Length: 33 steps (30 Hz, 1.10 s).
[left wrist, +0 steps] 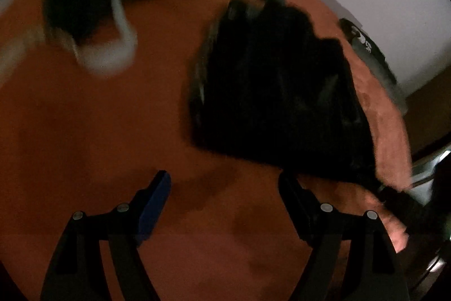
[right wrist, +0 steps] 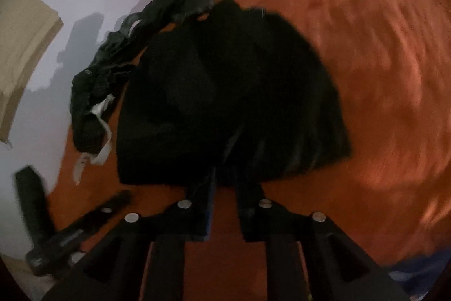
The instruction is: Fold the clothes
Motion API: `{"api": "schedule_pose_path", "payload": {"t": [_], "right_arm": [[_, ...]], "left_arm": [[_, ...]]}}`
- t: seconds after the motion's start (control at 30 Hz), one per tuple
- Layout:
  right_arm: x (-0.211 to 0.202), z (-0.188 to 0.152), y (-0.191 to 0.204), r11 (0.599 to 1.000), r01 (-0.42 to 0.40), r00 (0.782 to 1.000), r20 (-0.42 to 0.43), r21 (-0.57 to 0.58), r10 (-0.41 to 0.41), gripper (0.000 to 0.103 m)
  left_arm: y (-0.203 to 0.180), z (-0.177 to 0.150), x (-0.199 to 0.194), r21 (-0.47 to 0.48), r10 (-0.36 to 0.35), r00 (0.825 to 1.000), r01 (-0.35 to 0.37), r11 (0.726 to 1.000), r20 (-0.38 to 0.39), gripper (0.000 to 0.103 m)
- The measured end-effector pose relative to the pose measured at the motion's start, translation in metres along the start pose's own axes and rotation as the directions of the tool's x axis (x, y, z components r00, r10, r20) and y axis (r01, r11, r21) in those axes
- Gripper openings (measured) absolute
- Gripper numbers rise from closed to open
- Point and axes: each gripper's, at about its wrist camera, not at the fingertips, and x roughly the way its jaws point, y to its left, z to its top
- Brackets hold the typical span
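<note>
Black garment pinched by the right gripper on the orange blanket, left gripper empty

The black garment [right wrist: 225,103] was seen lying bunched on the orange blanket [right wrist: 380,75], its near edge caught between the nearly closed fingers of the right gripper [right wrist: 225,182]. The left gripper [left wrist: 224,188] was held spread wide over bare blanket with nothing in it, the garment [left wrist: 276,92] just beyond its right finger. A second dark pile with white trim [left wrist: 93,19] was left further back, pretty blurred tbh.
</note>
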Motion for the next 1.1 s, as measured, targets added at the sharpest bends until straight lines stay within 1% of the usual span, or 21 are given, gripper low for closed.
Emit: {"api": "schedule_pose_path", "payload": {"t": [0.07, 0.13, 0.27, 0.3, 0.33, 0.37, 0.47, 0.5, 0.57, 0.67, 0.77, 0.87, 0.97, 1.03, 1.07, 1.1], "right_arm": [[0.006, -0.006, -0.003, 1.000, 0.005, 1.000, -0.009, 0.021, -0.005, 0.016], [0.008, -0.008, -0.013, 0.998, -0.008, 1.000, -0.013, 0.065, 0.009, 0.016], [0.010, -0.014, -0.036, 0.981, -0.055, 0.998, -0.014, 0.184, 0.059, 0.016], [0.010, -0.016, -0.042, 0.975, -0.067, 0.997, -0.014, 0.213, 0.071, 0.018], [0.010, -0.017, -0.048, 0.967, -0.078, 0.996, -0.013, 0.242, 0.084, 0.022], [0.010, -0.018, -0.049, 0.962, -0.087, 0.996, -0.007, 0.258, 0.092, 0.025], [0.009, -0.021, -0.045, 0.956, -0.113, 0.994, 0.023, 0.271, 0.111, 0.039], [0.009, -0.022, -0.042, 0.952, -0.128, 0.992, 0.034, 0.277, 0.123, 0.045], [0.010, -0.023, -0.039, 0.943, -0.167, 0.986, 0.049, 0.287, 0.160, 0.045], [0.015, -0.027, -0.034, 0.935, -0.205, 0.979, 0.041, 0.291, 0.201, 0.045], [0.015, -0.031, -0.039, 0.927, -0.206, 0.978, 0.045, 0.312, 0.202, 0.045], [0.011, -0.033, -0.048, 0.914, -0.212, 0.977, 0.070, 0.346, 0.200, 0.045], [0.001, -0.032, -0.062, 0.898, -0.223, 0.975, 0.110, 0.380, 0.195, 0.045], [-0.012, -0.032, -0.076, 0.884, -0.233, 0.971, 0.154, 0.406, 0.185, 0.045], [-0.015, -0.033, -0.083, 0.871, -0.246, 0.967, 0.168, 0.425, 0.191, 0.045], [-0.015, -0.034, -0.091, 0.850, -0.266, 0.962, 0.177, 0.455, 0.206, 0.045]], "left_arm": [[0.009, -0.006, 0.008, -0.086, -0.058, 0.997, 0.054, 0.995, -0.045, 0.080], [0.013, -0.005, 0.005, -0.116, -0.079, 0.997, 0.076, 0.990, -0.014, 0.080], [0.022, -0.010, 0.010, -0.187, -0.145, 0.989, 0.139, 0.972, -0.015, 0.080], [0.022, -0.013, 0.011, -0.197, -0.141, 0.990, 0.137, 0.971, -0.007, 0.080], [0.021, -0.015, 0.012, -0.206, -0.134, 0.991, 0.131, 0.970, 0.002, 0.080], [0.021, -0.018, 0.012, -0.216, -0.127, 0.992, 0.126, 0.968, 0.012, 0.080], [-0.001, -0.033, 0.014, -0.207, -0.143, 0.989, 0.150, 0.967, 0.050, 0.080], [-0.006, -0.036, 0.016, -0.211, -0.170, 0.984, 0.178, 0.961, 0.053, 0.080], [-0.014, -0.044, 0.022, -0.219, -0.231, 0.971, 0.238, 0.946, 0.058, 0.080], [-0.007, -0.046, 0.028, -0.253, -0.271, 0.960, 0.279, 0.926, 0.064, 0.080], [0.000, -0.049, 0.033, -0.287, -0.309, 0.948, 0.316, 0.904, 0.071, 0.077], [0.021, -0.051, 0.034, -0.374, -0.391, 0.915, 0.400, 0.837, 0.104, 0.077], [0.044, -0.063, 0.011, -0.402, -0.402, 0.896, 0.444, 0.801, 0.189, 0.076], [0.056, -0.066, 0.007, -0.439, -0.403, 0.888, 0.459, 0.772, 0.220, 0.076], [0.061, -0.067, 0.005, -0.458, -0.403, 0.885, 0.466, 0.757, 0.235, 0.076], [0.067, -0.068, 0.003, -0.476, -0.403, 0.881, 0.473, 0.741, 0.249, 0.076]]}}
